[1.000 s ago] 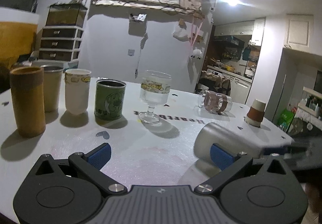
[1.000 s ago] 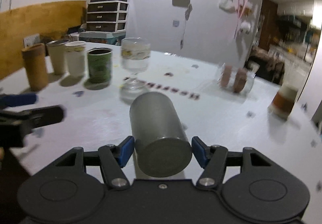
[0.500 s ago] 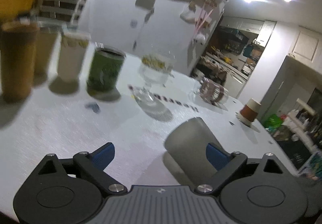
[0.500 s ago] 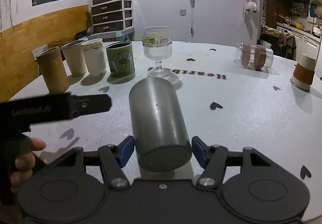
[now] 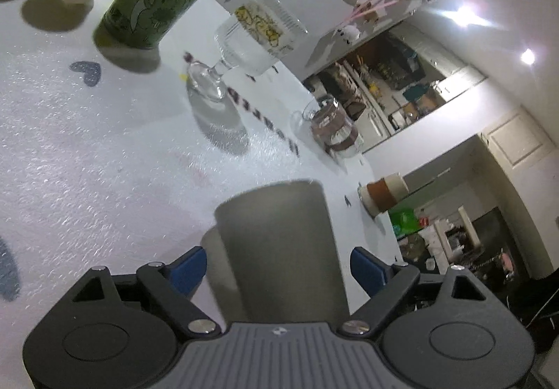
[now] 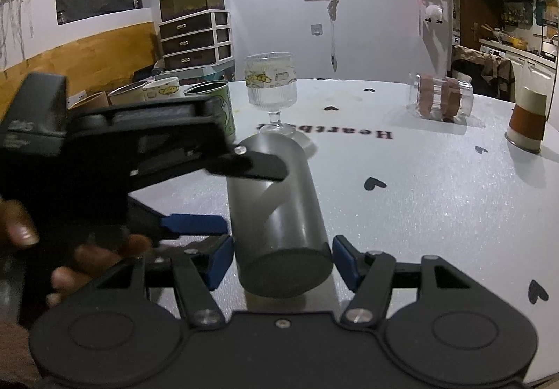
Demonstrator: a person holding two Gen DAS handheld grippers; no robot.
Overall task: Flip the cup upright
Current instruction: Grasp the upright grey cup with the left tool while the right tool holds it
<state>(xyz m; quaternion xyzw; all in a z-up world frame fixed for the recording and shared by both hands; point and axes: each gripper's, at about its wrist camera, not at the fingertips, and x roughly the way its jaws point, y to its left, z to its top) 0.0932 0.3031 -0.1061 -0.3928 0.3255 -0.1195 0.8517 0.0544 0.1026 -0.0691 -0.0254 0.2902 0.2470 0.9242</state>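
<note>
A grey metal cup (image 6: 279, 214) lies on its side on the white table (image 6: 436, 197), its flat base toward the right wrist camera. My right gripper (image 6: 281, 261) is open, its blue pads a little apart from the cup's base end on either side. My left gripper (image 5: 277, 266) is open and rolled sideways, straddling the cup (image 5: 279, 242) across its middle. In the right wrist view the left gripper (image 6: 223, 193) has one finger over the cup and one blue pad at its left side.
A stemmed glass (image 6: 270, 88), a green tin (image 6: 213, 106), a white mug (image 6: 162, 88) and further cups stand in a row behind. A clear jar (image 6: 442, 99) lies on its side and an upside-down brown paper cup (image 6: 527, 120) stands at the right edge.
My left gripper has swung in from the left, rolled sideways, and now straddles the lying cup. My right gripper and the cup have stayed put.
</note>
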